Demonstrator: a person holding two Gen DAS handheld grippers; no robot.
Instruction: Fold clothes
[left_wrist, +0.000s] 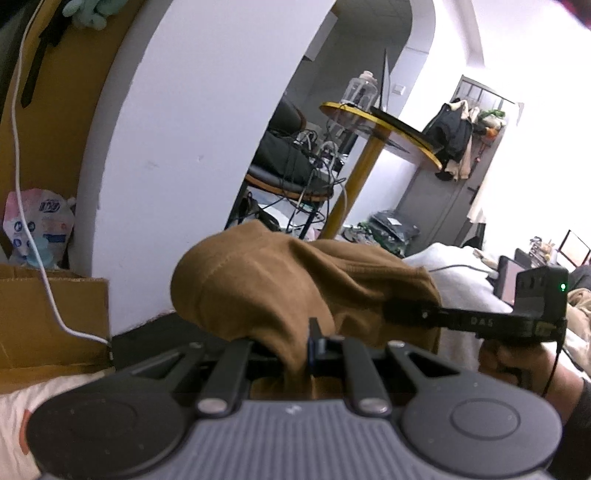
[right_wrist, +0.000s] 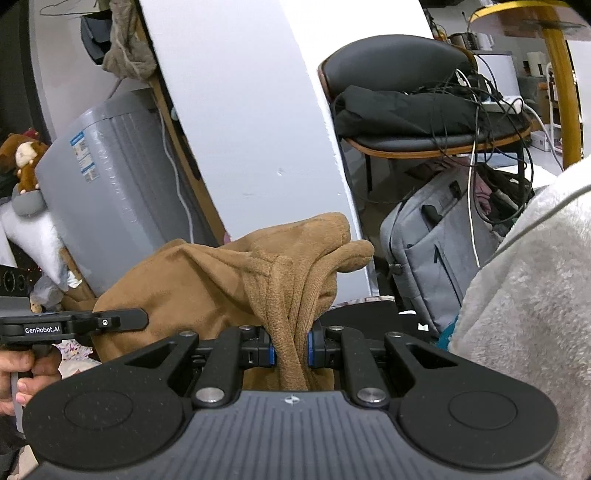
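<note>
The left gripper (left_wrist: 291, 350) and right gripper (right_wrist: 290, 349) each pinch the brown garment (right_wrist: 221, 280), holding it up beside the white blanket (right_wrist: 524, 288), probably to fold it.

Grey backpack (right_wrist: 436, 254) under a cable-strewn chair (right_wrist: 424, 122); cardboard box (left_wrist: 48, 314); round yellow-rimmed table (left_wrist: 380, 125).

My left tongs (left_wrist: 291, 350) and right tongs (right_wrist: 290, 350) have ribbed grey housings, black linkage arms, silver pivot screws and blue pads. One side arm reads "GenRobot.AI"; another carries a green indicator light.
</note>
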